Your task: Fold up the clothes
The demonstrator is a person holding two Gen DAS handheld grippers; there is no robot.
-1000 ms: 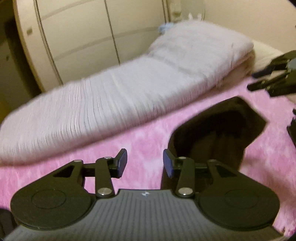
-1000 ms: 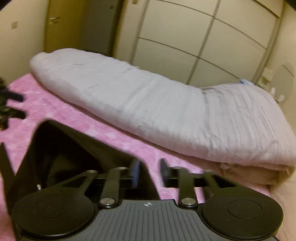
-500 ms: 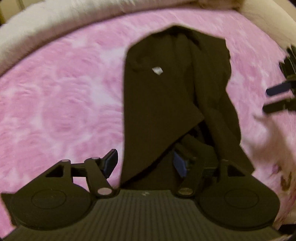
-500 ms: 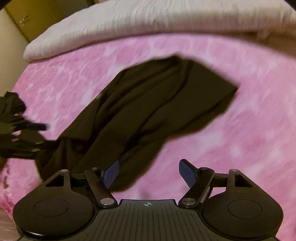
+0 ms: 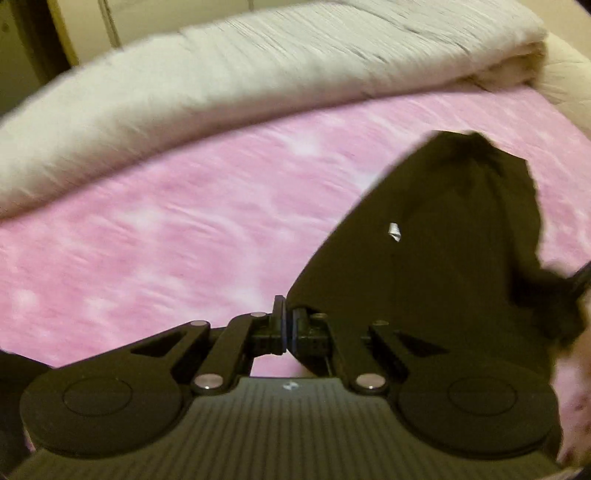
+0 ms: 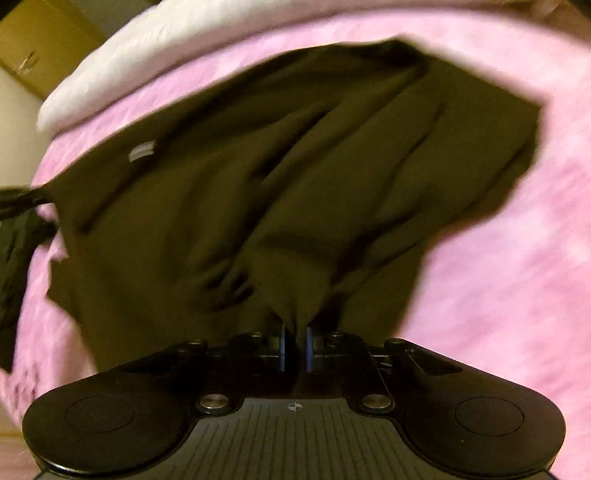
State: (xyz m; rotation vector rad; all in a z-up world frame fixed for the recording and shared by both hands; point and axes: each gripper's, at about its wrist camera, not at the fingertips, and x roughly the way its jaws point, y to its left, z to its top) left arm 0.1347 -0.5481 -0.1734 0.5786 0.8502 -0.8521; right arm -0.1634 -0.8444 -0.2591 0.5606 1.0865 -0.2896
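Observation:
A dark brown garment (image 6: 295,166) with a small white label (image 6: 142,150) lies crumpled on the pink blanket (image 6: 517,258). My right gripper (image 6: 294,349) is shut on a bunched fold at the garment's near edge. My left gripper (image 5: 286,325) is shut on the near left corner of the same garment (image 5: 424,258), whose label (image 5: 394,232) shows there too. The left gripper also shows at the left edge of the right wrist view (image 6: 18,199), and the right gripper shows blurred at the right edge of the left wrist view (image 5: 580,280).
A rolled pale grey duvet (image 5: 221,81) lies along the far side of the pink blanket (image 5: 147,240). Cream wardrobe doors (image 5: 88,22) stand behind it. A wall and a yellowish door (image 6: 40,48) are at the far left.
Both grippers went from open to shut, each now pinching an edge of the dark garment. The left gripper shifted to the garment's left corner; the right closed in on its near edge.

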